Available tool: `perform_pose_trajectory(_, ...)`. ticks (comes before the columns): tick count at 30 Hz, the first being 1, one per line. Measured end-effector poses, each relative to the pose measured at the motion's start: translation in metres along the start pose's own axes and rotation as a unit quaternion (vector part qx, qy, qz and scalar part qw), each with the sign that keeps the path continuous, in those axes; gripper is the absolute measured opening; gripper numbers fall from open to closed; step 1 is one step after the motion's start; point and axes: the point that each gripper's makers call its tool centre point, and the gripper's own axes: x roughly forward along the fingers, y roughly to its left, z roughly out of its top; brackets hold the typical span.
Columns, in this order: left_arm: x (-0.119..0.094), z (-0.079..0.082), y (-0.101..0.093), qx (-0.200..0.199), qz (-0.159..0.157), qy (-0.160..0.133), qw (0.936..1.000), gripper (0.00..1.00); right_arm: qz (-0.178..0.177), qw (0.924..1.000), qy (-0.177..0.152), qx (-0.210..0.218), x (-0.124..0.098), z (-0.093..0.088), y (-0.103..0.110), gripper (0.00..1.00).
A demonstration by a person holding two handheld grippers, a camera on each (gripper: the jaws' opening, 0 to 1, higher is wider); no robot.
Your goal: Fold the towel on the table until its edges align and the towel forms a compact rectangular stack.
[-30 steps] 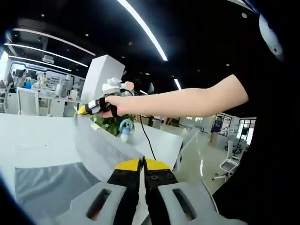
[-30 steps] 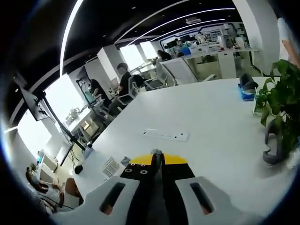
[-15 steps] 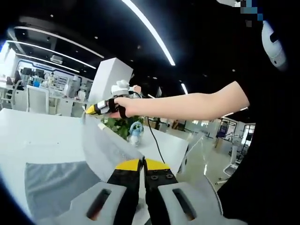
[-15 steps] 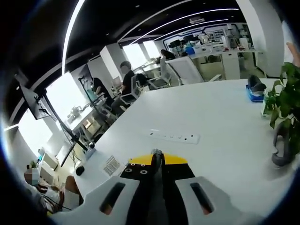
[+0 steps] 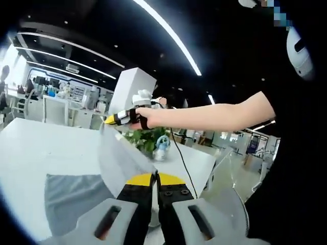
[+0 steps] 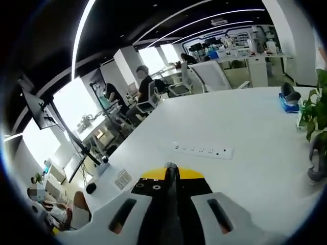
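While both hands are raised above the white surface, this is how things stand:

Towel [image 5: 71,194]: grey; its lower part lies flat on the surface at the left of the left gripper view, and one edge rises in a taut sheet up to both pairs of tongs.

Surface [image 5: 41,153]: white and broad, bare around the towel.

Left tongs [image 5: 155,178]: black jaws with yellow tips pressed together, with the towel's lifted edge pinched between them.

Right tongs, seen from the left gripper view [image 5: 110,120]: held high on an outstretched bare arm [image 5: 214,115], yellow tip closed on the far top corner of the lifted towel.

Plant [image 5: 145,139]: green leaves on the surface just behind the raised cloth, with a small pale blue figure [image 5: 162,147] beside it.

Right tongs, own view [image 6: 171,176]: jaws closed tight, a thin fold of grey cloth gripped between the yellow tips.

Power strip [image 6: 202,150]: white, lying flat on the surface beyond the right tongs.

Seated people [image 6: 145,87]: at desks in the far office, well apart from the surface.

Blue box [image 6: 288,99]: near the far right edge of the surface.
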Motion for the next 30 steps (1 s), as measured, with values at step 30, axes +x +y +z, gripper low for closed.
perform_pose_trajectory(30,-0.047,-0.043,0.054,-0.072,0.077,0.009,0.9944,0.02,0.015,0.9957,0.081,-0.044,0.074,-0.046,0.026,0.03)
